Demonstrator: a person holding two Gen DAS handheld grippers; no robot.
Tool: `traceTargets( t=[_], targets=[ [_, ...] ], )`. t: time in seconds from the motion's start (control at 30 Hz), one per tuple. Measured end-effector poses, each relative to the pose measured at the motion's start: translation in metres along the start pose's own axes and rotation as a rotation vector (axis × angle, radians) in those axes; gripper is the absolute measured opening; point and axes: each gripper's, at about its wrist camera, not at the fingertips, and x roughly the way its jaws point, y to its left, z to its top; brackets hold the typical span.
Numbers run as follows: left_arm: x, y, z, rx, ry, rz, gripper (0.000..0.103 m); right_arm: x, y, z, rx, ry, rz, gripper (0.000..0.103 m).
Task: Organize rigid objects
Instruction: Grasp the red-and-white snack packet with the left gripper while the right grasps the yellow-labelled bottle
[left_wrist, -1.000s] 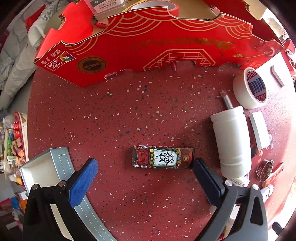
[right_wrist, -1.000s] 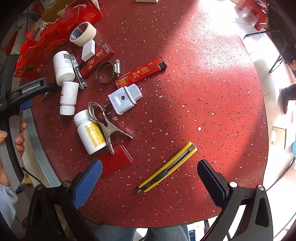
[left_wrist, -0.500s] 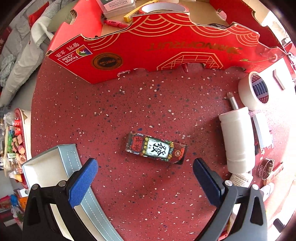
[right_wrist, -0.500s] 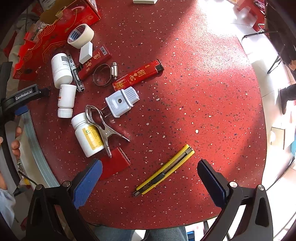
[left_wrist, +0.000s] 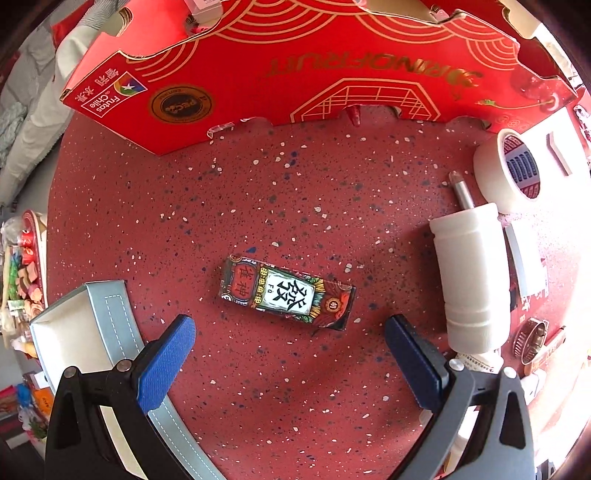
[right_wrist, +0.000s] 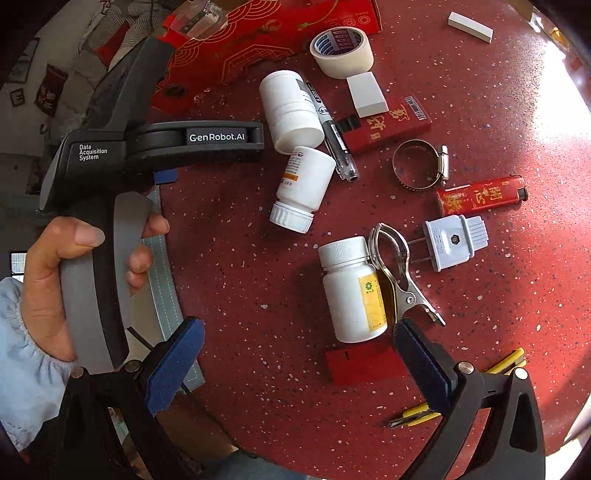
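The left tool is held spread wide and empty above the red speckled bench, with the printed small box lying flat just beyond its tips, skewed so its long axis runs from ten to four o'clock. A likely fault is judged to be a corner grip: pads closed across that skew could spin the box or squeeze it out. To its three o'clock a white bottle lies on its side — a round body that may be rolled if nudged by the right-hand finger. The grey tray sits at eight o'clock, at the bench edge; the red carton walls off twelve o'clock. Open room is found between carton and box. The right tool is likewise spread and empty, over a crowded patch — a labelled bottle touched by a metal clip, with a red block just beside them.
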Motion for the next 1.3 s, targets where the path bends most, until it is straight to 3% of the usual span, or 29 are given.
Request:
traceTargets(
  t=[0.13, 0.27, 0.37, 0.43, 0.5, 0.57, 0.77, 0.97, 1.13, 1.23, 1.3],
  targets=[
    [0.007, 0.013, 0.0, -0.012, -0.002, -0.008, 0.103, 0.017, 0.007, 0.003, 0.008, 0.025, -0.008, 0.103],
    [0.025, 0.048, -0.035, -0.036, 0.006, -0.009, 0.103, 0.035, -0.008, 0.014, 0.084, 0.073, -0.042, 0.103],
    [0.036, 0.072, -0.038, -0.042, 0.004, -0.012, 0.103, 0.051, 0.002, 0.021, 0.023, 0.108, -0.049, 0.103],
    [0.042, 0.082, -0.039, -0.044, 0.006, -0.017, 0.103, 0.061, 0.018, 0.021, -0.058, 0.113, -0.118, 0.103],
    [0.04, 0.086, -0.041, -0.045, 0.004, -0.032, 0.103, 0.071, 0.019, 0.022, -0.105, 0.117, -0.268, 0.103],
    [0.038, 0.082, -0.044, -0.039, -0.006, -0.044, 0.103, 0.081, 0.019, 0.025, -0.096, 0.134, -0.317, 0.103],
    [0.044, 0.054, -0.037, 0.005, -0.008, -0.059, 0.103, 0.102, 0.036, 0.021, -0.12, 0.16, -0.373, 0.103],
    [0.055, 0.058, -0.037, 0.03, 0.008, -0.119, 0.103, 0.126, 0.036, 0.056, 0.044, 0.161, -0.338, 0.103],
    [0.058, 0.069, -0.044, 0.031, -0.033, -0.125, 0.103, 0.149, 0.059, 0.082, -0.005, 0.155, -0.388, 0.103],
    [0.051, 0.071, -0.056, 0.027, -0.039, -0.123, 0.103, 0.154, 0.072, 0.085, 0.016, 0.138, -0.376, 0.103],
    [0.046, 0.07, -0.061, 0.02, -0.026, -0.118, 0.103, 0.142, 0.069, 0.07, 0.008, 0.13, -0.382, 0.103]
  ],
)
